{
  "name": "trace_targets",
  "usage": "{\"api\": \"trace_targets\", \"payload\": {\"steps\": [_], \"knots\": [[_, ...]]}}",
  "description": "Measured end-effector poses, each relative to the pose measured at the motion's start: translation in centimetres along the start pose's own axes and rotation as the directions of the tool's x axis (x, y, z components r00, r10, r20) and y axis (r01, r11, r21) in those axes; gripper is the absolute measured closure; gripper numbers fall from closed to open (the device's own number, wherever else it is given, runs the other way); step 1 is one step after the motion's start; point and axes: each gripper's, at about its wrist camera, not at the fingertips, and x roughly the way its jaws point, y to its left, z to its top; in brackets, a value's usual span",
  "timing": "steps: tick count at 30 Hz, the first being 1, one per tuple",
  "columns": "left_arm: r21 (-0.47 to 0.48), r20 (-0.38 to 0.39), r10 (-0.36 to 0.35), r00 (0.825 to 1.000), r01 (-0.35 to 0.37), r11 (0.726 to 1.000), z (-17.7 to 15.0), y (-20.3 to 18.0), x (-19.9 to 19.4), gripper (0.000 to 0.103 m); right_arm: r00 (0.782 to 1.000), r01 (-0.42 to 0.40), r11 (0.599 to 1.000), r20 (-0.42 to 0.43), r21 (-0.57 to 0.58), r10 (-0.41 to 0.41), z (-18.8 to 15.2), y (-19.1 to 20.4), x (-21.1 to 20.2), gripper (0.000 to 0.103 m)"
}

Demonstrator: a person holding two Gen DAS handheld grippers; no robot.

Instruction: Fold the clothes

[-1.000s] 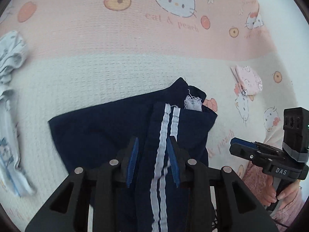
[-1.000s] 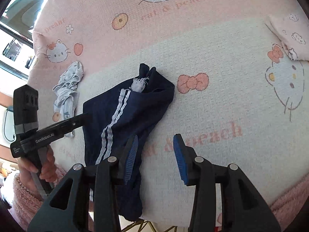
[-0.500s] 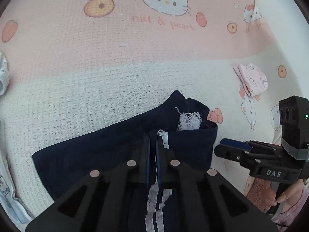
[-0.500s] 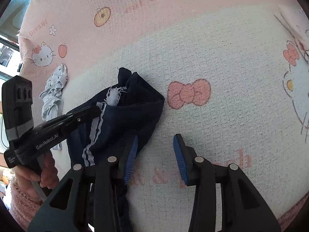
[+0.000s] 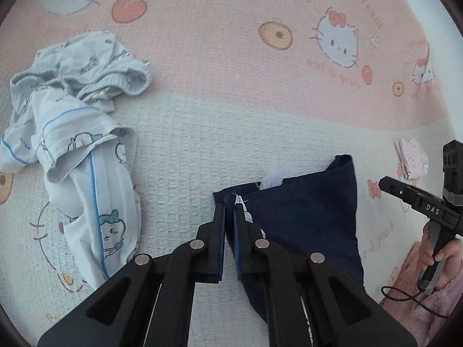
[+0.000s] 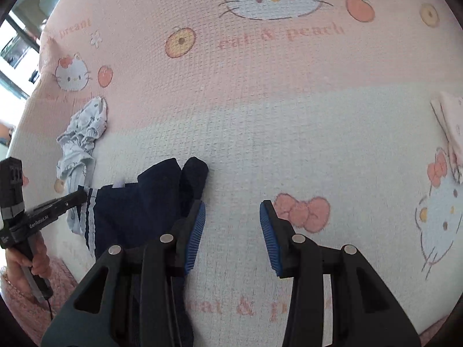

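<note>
Two fingers of the left gripper (image 5: 229,202), spread over the striped seam a second ago, are now pressed together on the edge of the navy trousers (image 5: 301,217) and have drawn it sideways across the blanket (image 5: 202,133), so a fold looks under way. The right gripper (image 6: 232,211) hovers half spread and empty beside the cloth. Crumpled pale-blue pyjamas (image 5: 84,156) lie near, possibly in the way.

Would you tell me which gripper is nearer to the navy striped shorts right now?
Left. The left gripper is shut on the navy striped shorts at their white-striped edge. The right gripper stands open just beside them over the bedspread, holding nothing.
</note>
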Motion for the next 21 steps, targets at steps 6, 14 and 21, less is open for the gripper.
{"api": "trace_targets", "payload": {"steps": [6,14,21], "knots": [[0.011,0.006,0.021,1.0,-0.021,1.0,-0.3,-0.2,0.9,0.097,0.994,0.093,0.963,-0.037,-0.252,-0.106,2.0,4.2,4.3,0.063],[0.006,-0.004,0.012,1.0,-0.012,1.0,-0.5,-0.2,1.6,0.097,0.993,0.021,0.934,-0.103,-0.356,-0.061,1.2,7.0,6.8,0.057],[0.029,0.003,0.038,0.999,-0.038,0.999,-0.5,-0.7,1.9,0.097,0.971,0.146,0.906,-0.116,-0.397,-0.207,1.0,4.8,6.2,0.057]]}}
